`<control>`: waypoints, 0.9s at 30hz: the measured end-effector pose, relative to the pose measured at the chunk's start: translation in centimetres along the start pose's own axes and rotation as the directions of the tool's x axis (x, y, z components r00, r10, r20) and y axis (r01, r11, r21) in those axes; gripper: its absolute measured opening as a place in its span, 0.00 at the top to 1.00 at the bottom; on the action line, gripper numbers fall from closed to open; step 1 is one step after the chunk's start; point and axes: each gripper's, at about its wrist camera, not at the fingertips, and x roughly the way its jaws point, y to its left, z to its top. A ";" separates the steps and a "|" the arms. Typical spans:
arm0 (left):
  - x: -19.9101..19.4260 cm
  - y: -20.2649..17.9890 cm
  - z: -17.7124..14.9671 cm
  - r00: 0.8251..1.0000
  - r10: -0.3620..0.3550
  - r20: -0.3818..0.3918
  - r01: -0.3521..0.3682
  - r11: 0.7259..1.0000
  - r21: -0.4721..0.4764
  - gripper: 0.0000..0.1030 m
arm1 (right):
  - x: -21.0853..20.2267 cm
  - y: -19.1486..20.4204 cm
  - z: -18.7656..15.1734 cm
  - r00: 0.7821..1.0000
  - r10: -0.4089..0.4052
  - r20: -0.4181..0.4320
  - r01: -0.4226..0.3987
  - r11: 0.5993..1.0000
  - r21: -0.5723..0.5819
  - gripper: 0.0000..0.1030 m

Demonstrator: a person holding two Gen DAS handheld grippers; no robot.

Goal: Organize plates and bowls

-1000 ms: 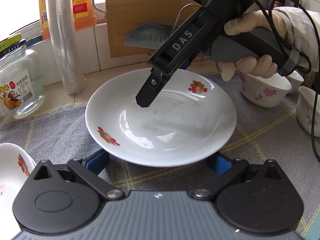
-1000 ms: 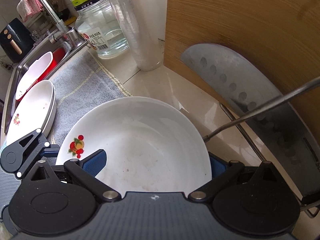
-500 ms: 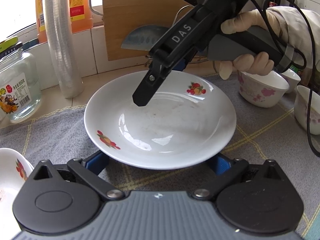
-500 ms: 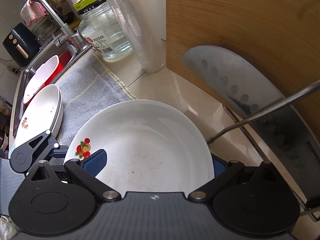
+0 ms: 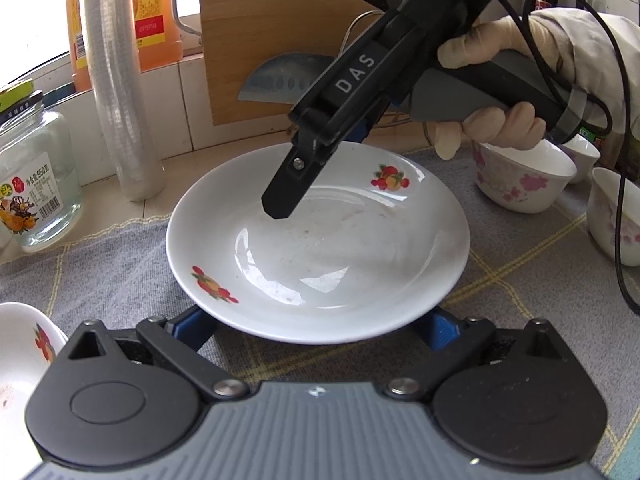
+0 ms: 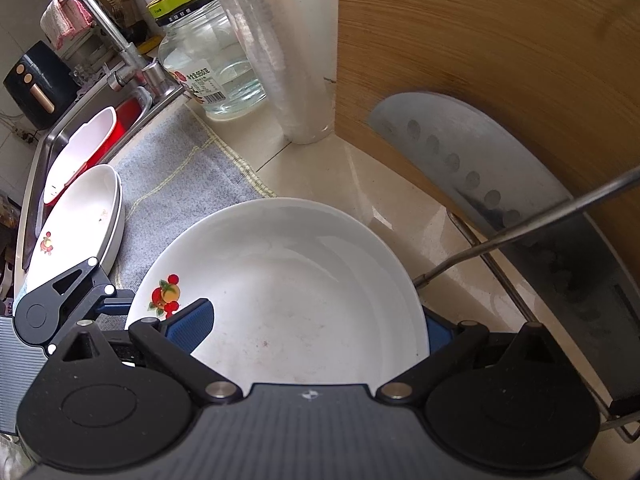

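A white plate (image 5: 320, 248) with fruit decals lies over the grey checked cloth (image 5: 120, 280). My left gripper (image 5: 316, 328) is at its near rim. The jaws are wide and closing, and the rim covers both blue fingertips (image 5: 192, 326). My right gripper (image 5: 320, 172), held by a gloved hand (image 5: 488, 120), is at the far rim. In the right wrist view that gripper (image 6: 312, 328) straddles the plate (image 6: 288, 280), one blue pad (image 6: 188, 326) over the inside and the other behind the rim, neither pressing.
Stacked white plates (image 6: 80, 216) sit at the cloth's left end beside a sink (image 6: 44, 152). Floral bowls (image 5: 524, 176) stand to the right. A glass jar (image 5: 32, 176), a plastic roll (image 5: 120, 80), a cutting board (image 5: 272, 20) and a cleaver (image 5: 280, 80) line the back.
Both views shift a little. The plate stays between both pairs of fingers, and no grip or release shows.
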 end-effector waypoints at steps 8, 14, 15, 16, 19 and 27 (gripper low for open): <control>-0.3 0.1 0.3 1.000 -0.008 -0.019 0.008 1.000 -0.002 0.02 | -0.3 0.5 -0.3 1.000 -0.002 0.001 0.002 1.000 0.001 0.00; -1.4 0.2 0.7 0.999 -0.026 -0.023 0.026 1.000 -0.009 0.02 | -1.0 1.1 -0.6 1.000 -0.001 -0.008 0.001 1.000 0.004 0.00; -1.6 0.3 0.8 0.999 -0.027 -0.027 0.027 1.000 -0.012 0.02 | -1.1 1.3 -0.7 1.000 -0.001 -0.009 0.001 1.000 0.003 0.00; -1.7 0.4 0.9 0.999 -0.029 -0.036 0.028 0.999 -0.017 0.02 | -1.3 1.5 -0.8 1.000 0.000 -0.009 0.000 1.000 0.000 0.00; -2.3 0.4 1.2 0.998 -0.040 -0.054 0.038 0.999 -0.038 0.02 | -1.6 2.1 -1.0 1.000 -0.003 -0.014 0.003 1.000 -0.004 0.00; -3.9 0.1 1.2 0.998 -0.047 -0.033 0.047 0.999 -0.020 0.02 | -2.5 3.5 -1.8 1.000 -0.016 -0.017 0.016 1.000 0.001 0.00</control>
